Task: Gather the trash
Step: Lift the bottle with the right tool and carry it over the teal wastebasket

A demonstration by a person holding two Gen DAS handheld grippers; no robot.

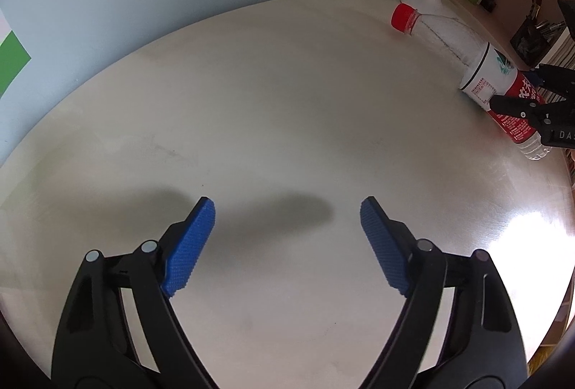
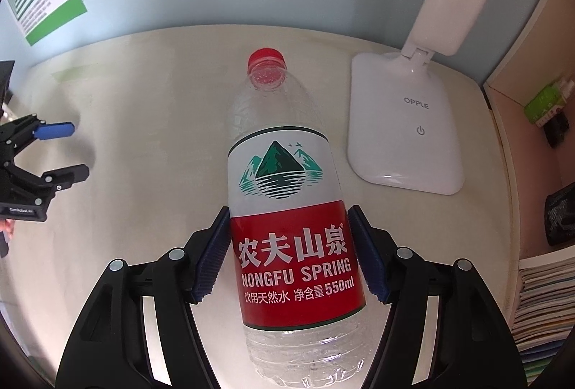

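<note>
Right hand-held gripper [image 2: 289, 252] seemingly grips bottle [image 2: 284, 195].

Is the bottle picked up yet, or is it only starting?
Only starting. Nothing looks collected yet, and no bin is in view. The right gripper has its blue pads against both sides of the empty water bottle, which lies on the table beside the white lamp. The left gripper is open over bare table. Lifting and binning remain.
</note>
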